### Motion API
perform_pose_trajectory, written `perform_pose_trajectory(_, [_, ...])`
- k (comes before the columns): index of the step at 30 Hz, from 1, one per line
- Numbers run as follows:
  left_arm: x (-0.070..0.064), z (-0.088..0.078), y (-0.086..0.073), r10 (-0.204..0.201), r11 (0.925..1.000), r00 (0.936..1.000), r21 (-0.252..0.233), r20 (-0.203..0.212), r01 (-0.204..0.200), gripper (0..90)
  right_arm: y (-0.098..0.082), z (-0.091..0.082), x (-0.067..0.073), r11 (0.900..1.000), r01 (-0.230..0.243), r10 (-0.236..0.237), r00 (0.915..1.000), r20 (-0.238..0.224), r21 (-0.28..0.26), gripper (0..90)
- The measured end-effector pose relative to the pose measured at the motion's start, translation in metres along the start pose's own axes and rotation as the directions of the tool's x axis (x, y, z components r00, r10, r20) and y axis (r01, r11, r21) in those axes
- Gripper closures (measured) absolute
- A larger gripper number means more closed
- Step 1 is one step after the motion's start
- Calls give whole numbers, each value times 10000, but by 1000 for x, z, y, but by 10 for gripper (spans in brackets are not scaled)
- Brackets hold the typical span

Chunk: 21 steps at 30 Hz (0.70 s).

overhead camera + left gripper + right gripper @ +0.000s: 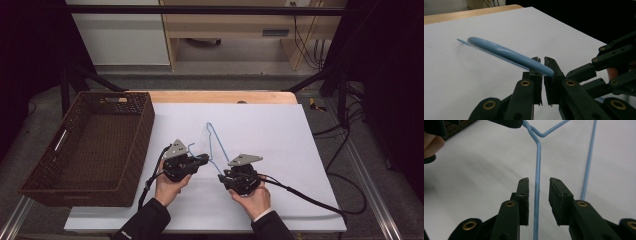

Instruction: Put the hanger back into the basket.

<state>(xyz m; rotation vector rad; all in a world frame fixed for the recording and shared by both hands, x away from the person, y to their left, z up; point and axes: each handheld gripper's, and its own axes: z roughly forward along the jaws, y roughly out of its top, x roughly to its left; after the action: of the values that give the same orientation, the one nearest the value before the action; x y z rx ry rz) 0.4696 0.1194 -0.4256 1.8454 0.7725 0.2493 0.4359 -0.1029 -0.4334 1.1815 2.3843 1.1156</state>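
Hanger between two grippers, basket to the left

A wire hanger [214, 145] is laid on the white sheet [280, 140] at mid-table, flanked by the left gripper [202, 159] and right gripper [221, 177]. A wicker basket [45, 170] is placed at the sheet's left edge, beside the left gripper.

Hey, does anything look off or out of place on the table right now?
Only the blue wire hanger: it is folded narrow rather than spread wide. The left claw pinches one end, and its wire runs between the right claw's parted jaws.
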Motion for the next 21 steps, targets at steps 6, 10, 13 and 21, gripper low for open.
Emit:
perform_pose_trajectory(6, [-1,0,0,18,10000,10000,22,-39,-18,846,-1,4,3,9993,275,-282,9992,273,264,840])
perform_pose_trajectory(10, [-2,1,0,82,9999,9999,59,-66,-81,844,0,4,4,9994,60,-69,9996,272,337,867])
perform_pose_trajectory(13, [-3,1,0,181,9998,9997,52,-135,-181,842,0,3,5,9993,-70,56,9992,399,367,872])
perform_pose_trajectory(21, [-13,-11,5,944,9955,9948,-26,-393,-946,595,6,-10,-3,9991,368,-381,9975,599,227,876])
